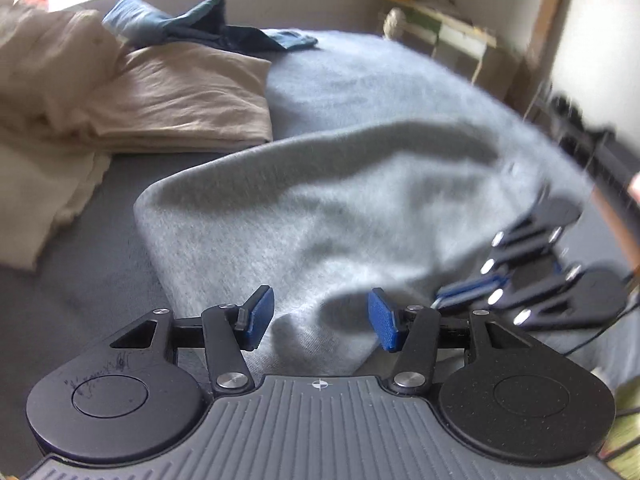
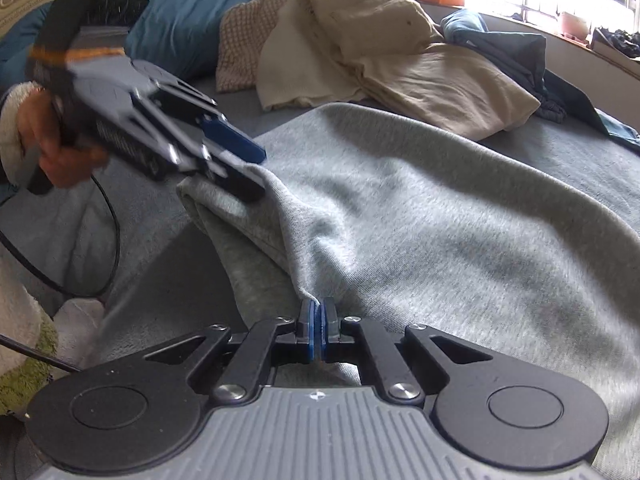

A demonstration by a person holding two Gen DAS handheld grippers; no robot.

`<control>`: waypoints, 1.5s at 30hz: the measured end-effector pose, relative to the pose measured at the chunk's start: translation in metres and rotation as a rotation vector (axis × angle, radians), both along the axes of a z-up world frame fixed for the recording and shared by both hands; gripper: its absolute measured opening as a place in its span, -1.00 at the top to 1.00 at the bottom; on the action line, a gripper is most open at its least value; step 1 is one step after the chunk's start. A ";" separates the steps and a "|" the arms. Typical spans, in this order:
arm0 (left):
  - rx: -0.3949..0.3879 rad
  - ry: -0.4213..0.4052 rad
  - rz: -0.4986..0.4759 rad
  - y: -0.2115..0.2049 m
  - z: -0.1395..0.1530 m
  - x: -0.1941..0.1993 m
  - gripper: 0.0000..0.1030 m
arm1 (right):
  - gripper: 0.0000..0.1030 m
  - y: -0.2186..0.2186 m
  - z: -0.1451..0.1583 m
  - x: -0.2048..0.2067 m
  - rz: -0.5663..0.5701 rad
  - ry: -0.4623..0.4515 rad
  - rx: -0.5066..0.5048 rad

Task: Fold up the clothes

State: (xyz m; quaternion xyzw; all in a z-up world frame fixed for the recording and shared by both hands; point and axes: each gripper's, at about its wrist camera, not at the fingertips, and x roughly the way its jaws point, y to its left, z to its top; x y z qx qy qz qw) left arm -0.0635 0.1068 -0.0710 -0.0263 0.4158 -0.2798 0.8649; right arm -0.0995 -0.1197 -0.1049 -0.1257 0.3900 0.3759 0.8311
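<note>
Evidently the right gripper (image 2: 319, 328) had its fingers clamped on the grey garment (image 2: 420, 216) to anchor an edge on the bed (image 1: 80, 264), while the left gripper (image 1: 320, 320) hovered over it, fingers apart, unclamped.

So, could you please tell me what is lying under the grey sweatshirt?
The grey sweatshirt lies spread on the bed's blue-grey cover, which shows all around it. The right gripper pinches its near edge. Whatever sits directly beneath its middle is covered, so I cannot tell.
</note>
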 end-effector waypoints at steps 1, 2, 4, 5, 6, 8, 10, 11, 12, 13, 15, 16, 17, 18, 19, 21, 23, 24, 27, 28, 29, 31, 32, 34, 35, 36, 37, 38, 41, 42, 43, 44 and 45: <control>-0.039 0.010 0.009 0.002 0.002 0.001 -0.03 | 0.94 0.001 -0.002 -0.001 0.005 -0.004 -0.010; -0.079 0.021 0.018 0.004 0.003 0.003 -0.04 | 0.94 0.003 -0.002 -0.002 0.012 -0.011 -0.022; -0.068 0.014 -0.016 -0.011 0.002 0.006 -0.04 | 0.94 0.007 -0.003 -0.005 0.033 -0.033 -0.053; -0.050 0.005 -0.044 -0.022 0.001 0.006 -0.04 | 0.94 0.009 -0.003 -0.007 0.043 -0.043 -0.068; -0.018 0.000 -0.083 -0.035 -0.003 0.007 -0.05 | 0.93 0.011 -0.003 -0.008 0.050 -0.051 -0.080; 0.069 -0.005 -0.145 -0.060 -0.015 0.008 -0.05 | 0.92 0.012 -0.002 -0.010 0.056 -0.061 -0.094; 0.133 -0.004 -0.144 -0.071 -0.030 0.009 -0.05 | 0.91 0.009 0.001 -0.010 0.046 -0.051 -0.083; 0.164 -0.004 -0.143 -0.076 -0.038 0.009 -0.04 | 0.90 0.007 0.002 -0.010 0.038 -0.041 -0.073; 0.163 -0.009 -0.141 -0.076 -0.040 0.009 -0.05 | 0.88 0.003 0.005 -0.009 0.023 -0.030 -0.058; 0.155 -0.012 -0.142 -0.074 -0.041 0.009 -0.05 | 0.86 -0.004 0.010 -0.008 0.001 -0.015 -0.036; 0.142 -0.005 -0.142 -0.071 -0.040 0.012 -0.05 | 0.74 -0.019 0.020 -0.007 -0.042 0.022 0.018; 0.134 0.003 -0.139 -0.069 -0.040 0.014 -0.05 | 0.74 -0.029 0.025 -0.006 -0.059 0.058 0.067; 0.125 0.009 -0.138 -0.068 -0.041 0.015 -0.05 | 0.73 -0.039 0.029 -0.005 -0.069 0.106 0.121; 0.121 0.013 -0.137 -0.068 -0.041 0.017 -0.05 | 0.73 -0.049 0.031 -0.004 -0.072 0.164 0.174; 0.121 0.015 -0.138 -0.068 -0.041 0.018 -0.05 | 0.73 -0.056 0.031 -0.003 -0.074 0.220 0.220; 0.122 0.015 -0.142 -0.068 -0.041 0.018 -0.05 | 0.73 -0.062 0.024 -0.004 -0.076 0.303 0.247; 0.121 0.014 -0.146 -0.066 -0.041 0.016 -0.05 | 0.73 -0.058 0.009 -0.006 -0.082 0.354 0.196; 0.119 0.015 -0.146 -0.066 -0.041 0.016 -0.05 | 0.73 -0.054 0.001 -0.009 -0.089 0.356 0.156; 0.112 0.021 -0.143 -0.064 -0.041 0.016 -0.05 | 0.73 -0.041 -0.015 -0.010 -0.103 0.323 0.115; 0.111 0.021 -0.142 -0.064 -0.041 0.016 -0.05 | 0.73 -0.036 -0.017 -0.010 -0.104 0.302 0.120; 0.111 0.020 -0.141 -0.064 -0.041 0.016 -0.05 | 0.73 -0.033 -0.017 -0.010 -0.107 0.280 0.133; 0.110 0.020 -0.139 -0.064 -0.041 0.016 -0.05 | 0.73 -0.031 -0.006 -0.009 -0.110 0.230 0.184; 0.108 0.020 -0.138 -0.064 -0.041 0.016 -0.05 | 0.72 -0.031 -0.001 -0.009 -0.109 0.211 0.210; 0.105 0.022 -0.137 -0.063 -0.041 0.016 -0.06 | 0.73 -0.031 0.005 -0.007 -0.109 0.191 0.239; 0.103 0.023 -0.138 -0.063 -0.041 0.016 -0.05 | 0.73 -0.032 0.008 -0.006 -0.110 0.182 0.250; 0.100 0.024 -0.139 -0.062 -0.041 0.016 -0.06 | 0.73 -0.033 0.009 -0.005 -0.115 0.178 0.261; 0.096 0.025 -0.140 -0.061 -0.040 0.016 -0.06 | 0.73 -0.034 0.009 -0.003 -0.125 0.183 0.271; 0.093 0.025 -0.141 -0.061 -0.040 0.017 -0.05 | 0.73 -0.035 0.009 -0.002 -0.133 0.188 0.282; 0.089 0.024 -0.145 -0.059 -0.041 0.017 -0.05 | 0.73 -0.039 0.010 0.001 -0.148 0.201 0.316; 0.088 0.024 -0.146 -0.059 -0.040 0.017 -0.05 | 0.73 -0.041 0.012 -0.001 -0.149 0.194 0.318; 0.087 0.025 -0.145 -0.058 -0.040 0.017 -0.05 | 0.73 -0.042 0.012 -0.001 -0.151 0.190 0.321; 0.086 0.027 -0.144 -0.057 -0.039 0.017 -0.05 | 0.73 -0.042 0.013 0.000 -0.157 0.187 0.325; 0.085 0.028 -0.145 -0.056 -0.038 0.017 -0.05 | 0.73 -0.043 0.014 0.002 -0.165 0.186 0.327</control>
